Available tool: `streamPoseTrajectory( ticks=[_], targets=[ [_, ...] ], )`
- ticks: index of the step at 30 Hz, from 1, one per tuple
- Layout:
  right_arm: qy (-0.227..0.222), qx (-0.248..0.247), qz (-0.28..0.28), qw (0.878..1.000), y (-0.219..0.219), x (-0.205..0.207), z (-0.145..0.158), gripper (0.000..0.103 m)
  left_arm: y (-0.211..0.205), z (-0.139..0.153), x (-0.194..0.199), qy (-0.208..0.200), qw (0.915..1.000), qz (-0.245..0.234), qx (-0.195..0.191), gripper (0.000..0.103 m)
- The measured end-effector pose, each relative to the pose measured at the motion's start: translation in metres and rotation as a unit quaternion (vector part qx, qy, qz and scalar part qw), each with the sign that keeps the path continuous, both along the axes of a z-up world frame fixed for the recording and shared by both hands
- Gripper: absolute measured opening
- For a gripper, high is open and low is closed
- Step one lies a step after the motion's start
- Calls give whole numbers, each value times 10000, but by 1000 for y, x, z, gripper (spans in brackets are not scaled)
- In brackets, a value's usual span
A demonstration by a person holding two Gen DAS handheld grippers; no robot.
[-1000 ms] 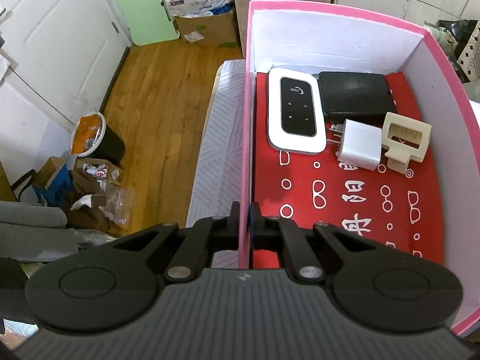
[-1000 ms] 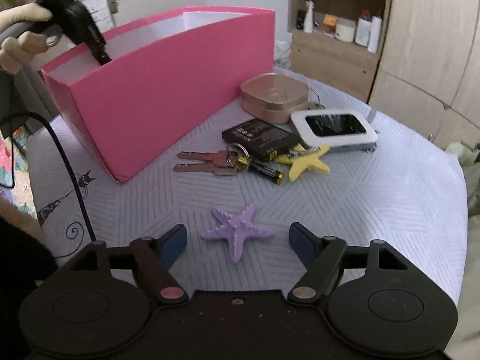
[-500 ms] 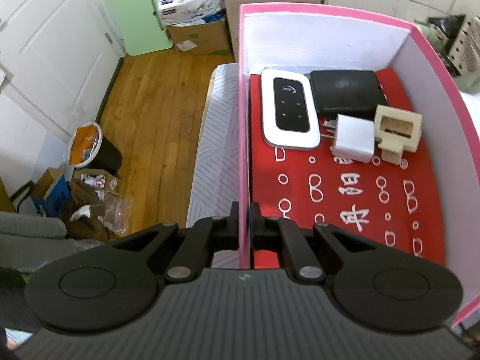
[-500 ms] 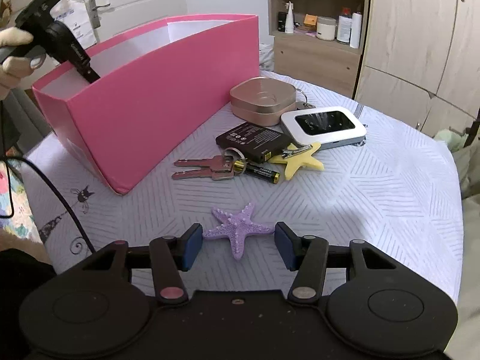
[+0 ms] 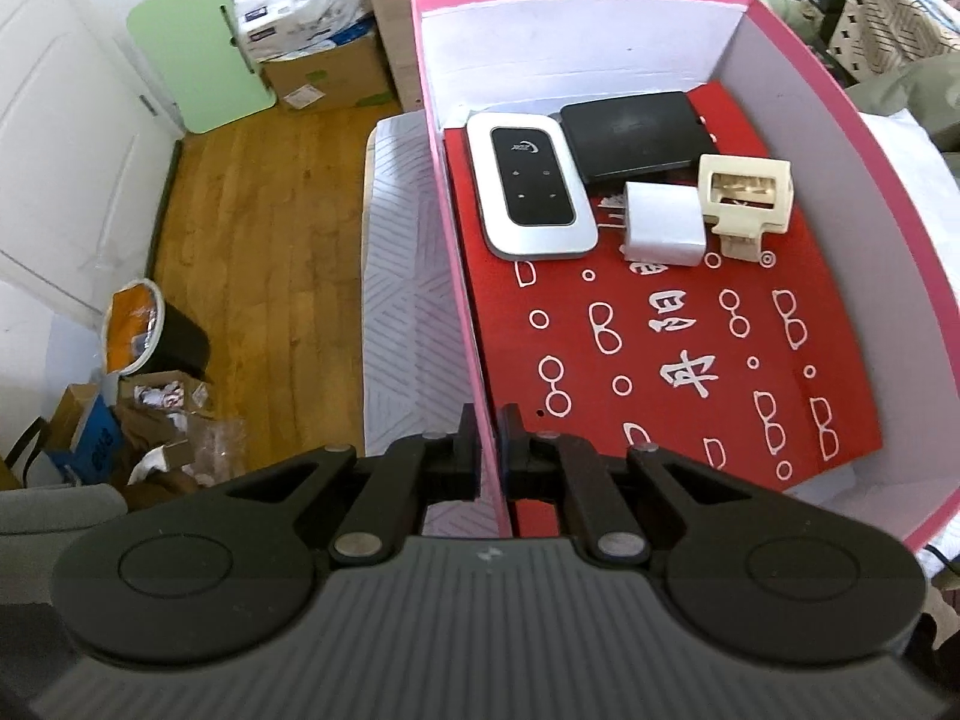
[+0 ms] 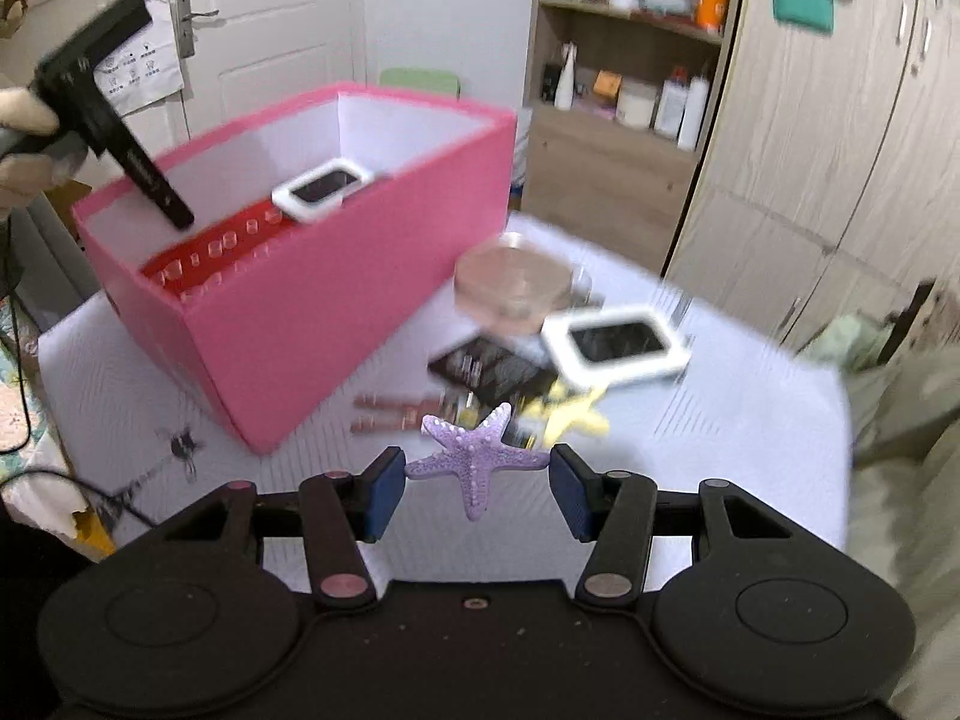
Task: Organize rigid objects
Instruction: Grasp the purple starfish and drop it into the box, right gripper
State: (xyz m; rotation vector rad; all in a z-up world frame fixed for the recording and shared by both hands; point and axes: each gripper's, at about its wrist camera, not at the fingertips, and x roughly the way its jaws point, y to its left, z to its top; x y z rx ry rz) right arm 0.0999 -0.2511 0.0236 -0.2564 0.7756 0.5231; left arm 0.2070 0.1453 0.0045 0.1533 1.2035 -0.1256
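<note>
My left gripper is shut on the near left wall of the pink box. Inside on a red liner lie a white pocket router, a black flat device, a white charger cube and a cream plastic clip. My right gripper is shut on a purple starfish and holds it above the white table. Past it lie keys, a black battery pack, a yellow starfish, a white router and a pink case.
The pink box stands at the table's left, with the left gripper on its far wall. Wardrobe doors and a shelf unit stand behind. Beside the table are wood floor and a bin.
My right gripper closed on the purple starfish and lifted it off the table; the view is blurred by motion. The left gripper stayed clamped on the box wall and tilted slightly.
</note>
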Motion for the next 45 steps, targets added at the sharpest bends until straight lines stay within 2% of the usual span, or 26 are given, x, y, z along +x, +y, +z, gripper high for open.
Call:
streamPoseTrajectory(
  ticks=[6,11,15,18,25,31,33,36,38,42,45],
  targets=[
    [-318,145,364,9987,24,22,60,59,3,0,-5,-153,9998,-139,-77,7],
    [193,544,1267,9903,78,57,74,59,5,1,-5,-104,9996,-191,-155,7],
    [1004,712,1662,9784,133,95,58,59,4,1,-2,-16,9995,-283,-113,8],
    [1472,628,1798,9706,170,123,38,59,5,1,1,31,9994,-305,-150,8],
    [1949,110,2044,9592,227,155,-8,58,8,0,1,23,9990,-376,-227,9],
    [2115,-42,2258,9509,255,175,-31,59,9,2,-4,-98,9989,-369,-271,9],
    [2023,-127,2297,9519,258,175,-30,59,10,2,-3,-83,9988,-368,-312,10],
    [1633,-194,2333,9584,252,170,-22,64,10,2,-5,-99,9987,-403,-283,10],
    [1552,44,2293,9609,238,166,-9,64,9,2,-6,-120,9987,-429,-254,10],
    [1271,858,2017,9674,190,152,22,65,9,2,-7,-138,9986,-440,-255,10],
    [998,1116,1677,9744,151,133,44,65,8,3,-8,-151,9986,-438,-256,10]
  ],
)
